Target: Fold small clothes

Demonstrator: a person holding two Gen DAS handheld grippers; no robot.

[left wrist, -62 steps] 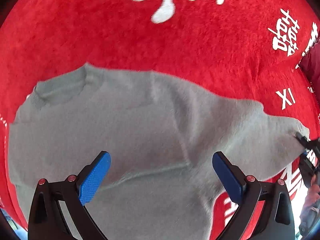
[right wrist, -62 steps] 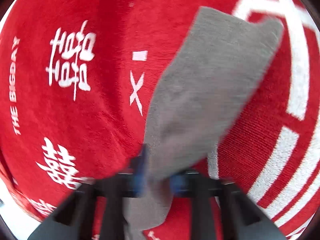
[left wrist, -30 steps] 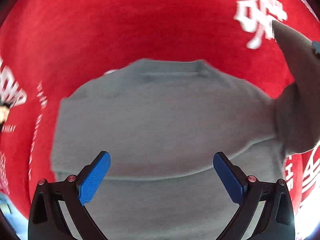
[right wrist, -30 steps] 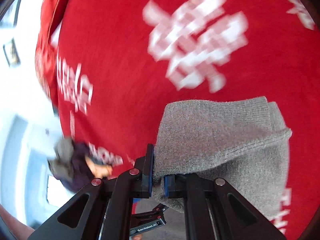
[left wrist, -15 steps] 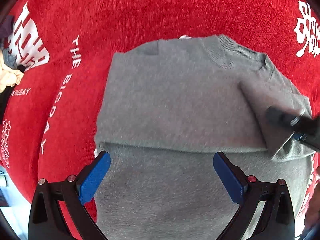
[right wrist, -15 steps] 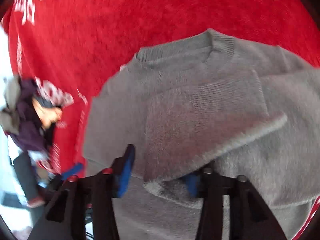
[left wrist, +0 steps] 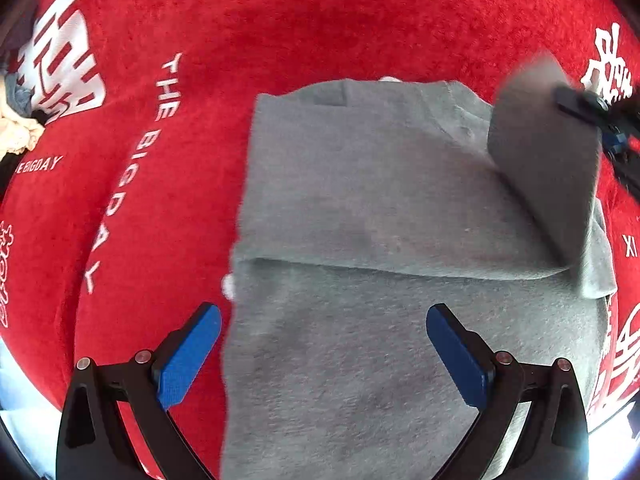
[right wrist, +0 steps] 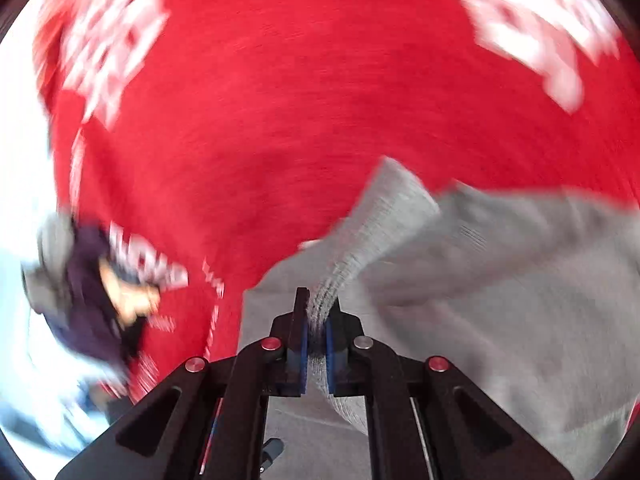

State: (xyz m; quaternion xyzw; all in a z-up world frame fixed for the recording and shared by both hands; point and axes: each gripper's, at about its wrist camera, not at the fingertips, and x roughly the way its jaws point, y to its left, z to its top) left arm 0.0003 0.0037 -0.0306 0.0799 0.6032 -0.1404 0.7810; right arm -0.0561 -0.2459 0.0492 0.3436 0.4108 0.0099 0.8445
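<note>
Sweater (left wrist: 360, 208), grey knit, lies flat on the red blanket (left wrist: 320, 20) with its collar at the far end, and I've got one sleeve (left wrist: 548, 152) lifted off its right side. My right gripper (right wrist: 316, 332) is pressed together on that sleeve's ribbed cuff (right wrist: 376, 232), pads pinching only a thin strip of knit, and that's my first worry: with so little fabric in the bite, a quick swing could pull the cuff free and drop the sleeve in a heap. The right wrist view is smeared with blur, so I can't tell how much cuff sits behind the pads. My left gripper (left wrist: 320, 352) hovers over the lower body of the sweater, jaws spread wide and holding nothing, so nothing pins the body down. If I drag the sleeve across, I judge the soft knit could slide on the plush blanket and skew the fold (left wrist: 400, 268) already lying across the middle. Lay the sleeve crooked and it overhangs the side edge, leaving a lumpy bundle. There's also a pile of other clothes (left wrist: 16, 128) at the blanket's left edge, well apart from here, no trouble for now.
</note>
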